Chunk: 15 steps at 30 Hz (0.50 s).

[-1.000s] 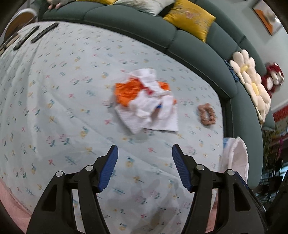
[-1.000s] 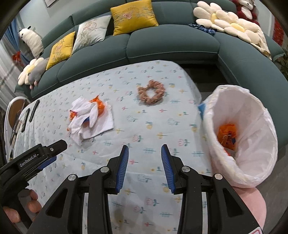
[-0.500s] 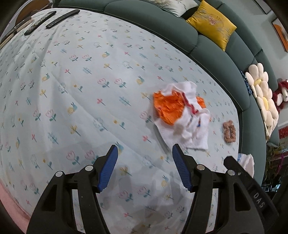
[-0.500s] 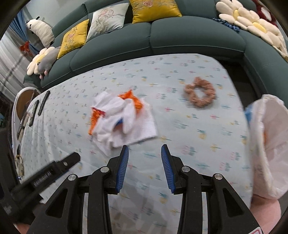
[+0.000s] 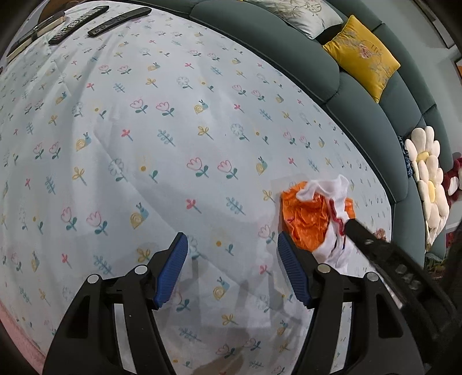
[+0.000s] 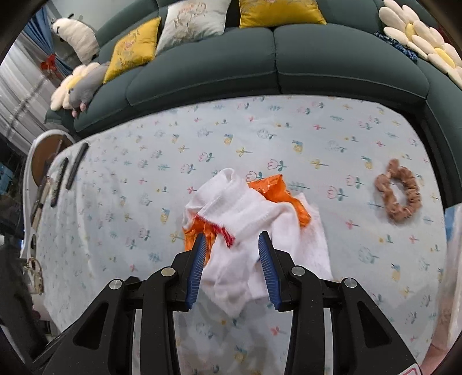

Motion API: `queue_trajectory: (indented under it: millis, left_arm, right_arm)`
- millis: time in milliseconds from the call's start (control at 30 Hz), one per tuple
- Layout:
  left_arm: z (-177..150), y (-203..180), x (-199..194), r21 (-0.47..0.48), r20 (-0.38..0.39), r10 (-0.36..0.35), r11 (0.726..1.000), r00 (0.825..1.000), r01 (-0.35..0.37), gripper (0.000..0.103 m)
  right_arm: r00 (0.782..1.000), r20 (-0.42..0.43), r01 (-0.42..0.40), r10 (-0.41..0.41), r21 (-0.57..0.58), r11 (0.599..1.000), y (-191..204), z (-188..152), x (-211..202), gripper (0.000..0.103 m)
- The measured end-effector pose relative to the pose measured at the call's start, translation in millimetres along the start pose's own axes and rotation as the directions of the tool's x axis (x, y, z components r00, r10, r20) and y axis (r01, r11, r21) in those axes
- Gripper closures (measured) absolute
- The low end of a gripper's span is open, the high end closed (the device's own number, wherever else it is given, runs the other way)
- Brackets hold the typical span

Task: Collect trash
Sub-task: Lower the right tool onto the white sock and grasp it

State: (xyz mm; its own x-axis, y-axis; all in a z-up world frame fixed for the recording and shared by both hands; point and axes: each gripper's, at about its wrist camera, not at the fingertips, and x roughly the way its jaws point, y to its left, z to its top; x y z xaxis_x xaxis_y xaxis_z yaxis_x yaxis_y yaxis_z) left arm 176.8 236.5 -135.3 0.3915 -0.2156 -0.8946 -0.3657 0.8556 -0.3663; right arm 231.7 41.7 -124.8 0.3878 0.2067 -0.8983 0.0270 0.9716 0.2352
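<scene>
A pile of trash, a crumpled white cloth (image 6: 239, 207) over an orange wrapper (image 6: 274, 190), lies on the flowered tablecloth (image 6: 288, 138). My right gripper (image 6: 232, 239) hangs over the near side of the pile, open, with the white cloth between its blue pads and no squeeze showing. In the left wrist view the same orange wrapper (image 5: 306, 216) and white cloth (image 5: 335, 187) sit at the right, with a black finger of the right gripper (image 5: 366, 239) on them. My left gripper (image 5: 231, 242) is open over bare tablecloth, left of the pile, with nothing between its jaws.
A brown scrunchie (image 6: 398, 196) lies right of the pile. Remotes (image 5: 118, 18) lie at the table's far left end. A green sofa (image 6: 260, 63) with cushions curves round the far side. A white bag's edge (image 6: 453, 259) shows at the right.
Both grippers have moved left across the table and lower. The right gripper has come over the pile, which now lies between its jaws. The white bag has slid almost out of view.
</scene>
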Motion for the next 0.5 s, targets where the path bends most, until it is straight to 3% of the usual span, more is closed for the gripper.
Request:
queue_trajectory:
  millis: [67,133,233,500]
  left_arm:
    - [3.9,-1.0,2.1,0.001,-0.003,0.000,1.000,1.000,0.000,0.042]
    - [5.7,-5.2,4.5,0.009,-0.006,-0.001,1.000,1.000,0.001,0.042]
    - [6.5,-12.1,8.6,0.022,-0.012,-0.008,1.000,1.000,0.008,0.041]
    - [-13.5,-41.9,18.6,0.068,-0.042,-0.039,0.997,0.998,0.042,0.037]
  right_arm:
    - [1.000,-0.027,-0.001,0.002,0.011,1.000,-1.6,-0.9,12.3,0.066]
    - [0.999,-0.054,-0.003,0.004,0.016,1.000,-6.2,-5.2,20.5,0.083]
    - [0.998,-0.058,-0.014,0.015,0.029,0.999,-17.0,-14.3,21.5,0.092]
    - [0.999,-0.018,-0.048,0.051,0.110,0.993,-64.3,-42.2,-13.5,0.095]
